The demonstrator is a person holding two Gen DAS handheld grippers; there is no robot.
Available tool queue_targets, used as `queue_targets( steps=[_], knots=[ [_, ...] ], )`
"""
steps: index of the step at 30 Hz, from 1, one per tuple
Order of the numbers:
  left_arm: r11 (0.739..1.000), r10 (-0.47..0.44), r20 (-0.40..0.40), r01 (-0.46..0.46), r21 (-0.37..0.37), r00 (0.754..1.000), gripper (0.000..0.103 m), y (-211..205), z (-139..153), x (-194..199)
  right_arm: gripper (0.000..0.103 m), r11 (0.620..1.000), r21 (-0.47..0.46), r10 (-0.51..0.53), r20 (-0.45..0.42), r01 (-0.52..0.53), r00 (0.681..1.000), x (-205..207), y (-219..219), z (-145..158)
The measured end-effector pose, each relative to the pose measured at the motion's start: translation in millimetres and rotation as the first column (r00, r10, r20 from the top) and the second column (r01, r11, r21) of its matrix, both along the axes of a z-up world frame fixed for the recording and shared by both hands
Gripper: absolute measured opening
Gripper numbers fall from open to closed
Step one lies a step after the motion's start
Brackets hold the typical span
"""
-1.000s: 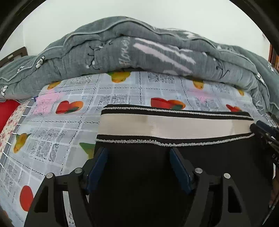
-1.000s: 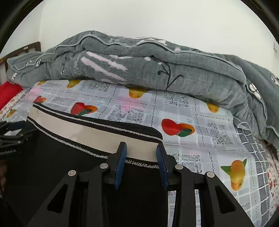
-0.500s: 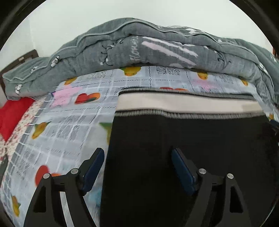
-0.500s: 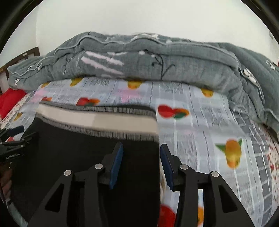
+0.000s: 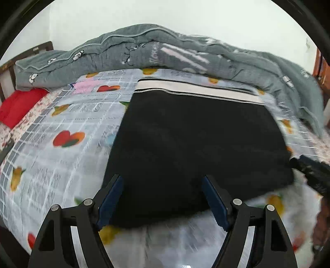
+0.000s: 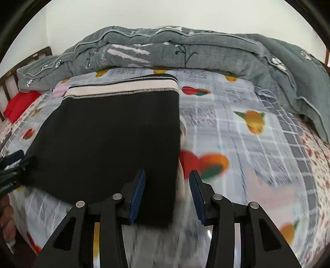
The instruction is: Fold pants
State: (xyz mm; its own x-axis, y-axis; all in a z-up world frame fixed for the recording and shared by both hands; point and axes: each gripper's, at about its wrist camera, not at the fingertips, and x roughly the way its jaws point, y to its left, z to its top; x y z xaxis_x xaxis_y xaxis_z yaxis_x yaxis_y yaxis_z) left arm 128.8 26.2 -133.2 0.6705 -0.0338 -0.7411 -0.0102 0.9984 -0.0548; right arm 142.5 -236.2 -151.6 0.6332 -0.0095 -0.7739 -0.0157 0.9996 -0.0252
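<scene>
Fruit-print bedsheet [image 5: 61,115] | black pants [image 5: 196,144] folded flat, striped waistband far

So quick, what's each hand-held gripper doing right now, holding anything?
Left hand-held gripper: open, holding nothing, above the black pants.
Right hand-held gripper: open, holding nothing.

Black pants [image 5: 198,148] (cream-striped waistband), fruit-print grey checked sheet [image 5: 68,127], grey quilt [image 6: 185,47], red pillow [image 5: 18,105].

Fruit-print bedsheet [image 5: 68,115], rumpled grey quilt [image 6: 185,49], red pillow [image 5: 18,105], dark wooden headboard [image 6: 12,78], white wall [image 5: 165,16]
</scene>
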Motion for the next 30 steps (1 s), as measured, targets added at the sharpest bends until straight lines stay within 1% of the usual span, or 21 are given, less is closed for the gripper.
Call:
queue_targets(
  steps=[3,4,6,7,8,10,11,12,15,17,20,22,25,30],
  knots=[
    [1.0,0.005,0.055,-0.006,0.019,0.998,0.077,-5.5,25.0,-33.4,0.044,1.0,-0.01,-0.016,0.038,0.016,0.999,-30.4,-3.3,15.7],
    [1.0,-0.002,0.071,0.0,0.028,0.997,0.077,-8.1,34.5,-44.9,0.046,1.0,-0.007,-0.017,0.05,0.018,0.999,-42.0,-3.7,23.9],
    [0.998,-0.017,0.111,0.011,0.058,0.994,0.078,-14.9,56.2,-71.6,0.054,1.0,0.007,-0.016,0.082,0.016,0.997,-65.1,-4.4,41.7],
    [0.998,-0.022,0.126,0.014,0.065,0.992,0.078,-15.7,64.6,-79.8,0.06,1.0,0.008,-0.011,0.103,0.01,0.995,-76.1,-4.6,51.8],
    [0.997,-0.027,0.141,0.016,0.074,0.99,0.078,-16.9,72.6,-89.3,0.068,1.0,0.002,-0.006,0.128,0.006,0.992,-86.0,-4.1,62.6],
    [0.995,-0.024,0.184,0.007,0.095,0.983,0.084,-19.2,87.9,-107.2,0.08,0.999,-0.04,-0.014,0.181,0.022,0.983,-102.8,-3.0,83.4],
    [0.995,-0.015,0.202,-0.005,0.1,0.979,0.088,-19.3,93.3,-112.8,0.082,0.998,-0.046,-0.021,0.198,0.031,0.98,-108.1,-3.1,89.7],
    [0.995,-0.007,0.219,-0.015,0.099,0.976,0.089,-19.3,98.7,-119.5,0.083,0.998,-0.048,-0.028,0.21,0.039,0.977,-112.8,-4.1,95.8],
    [0.996,0.006,0.21,-0.025,0.089,0.978,0.09,-19.1,105.3,-126.2,0.086,0.998,-0.025,-0.045,0.224,0.052,0.974,-126.3,-7.1,110.0],
    [0.994,0.026,0.214,-0.048,0.098,0.976,0.09,-20.7,108.3,-130.7,0.093,0.998,-0.042,-0.039,0.229,0.05,0.973,-133.6,-6.7,115.4],
    [0.994,0.031,0.23,-0.055,0.099,0.973,0.09,-23.1,111.9,-135.2,0.093,0.997,-0.046,-0.043,0.237,0.055,0.971,-140.1,-9.3,120.5],
    [0.995,0.028,0.227,-0.049,0.088,0.973,0.09,-24.9,114.0,-135.5,0.093,0.998,-0.017,-0.049,0.234,0.055,0.971,-143.2,-13.9,122.6],
    [0.994,0.025,0.241,-0.049,0.095,0.97,0.09,-30.5,116.3,-137.4,0.093,0.998,0.022,-0.055,0.228,0.051,0.972,-144.7,-18.2,122.0],
    [0.993,0.016,0.246,-0.043,0.106,0.969,0.09,-37.9,116.3,-138.2,0.093,0.999,0.008,-0.051,0.222,0.05,0.974,-146.4,-16.2,121.7]
  ],
)
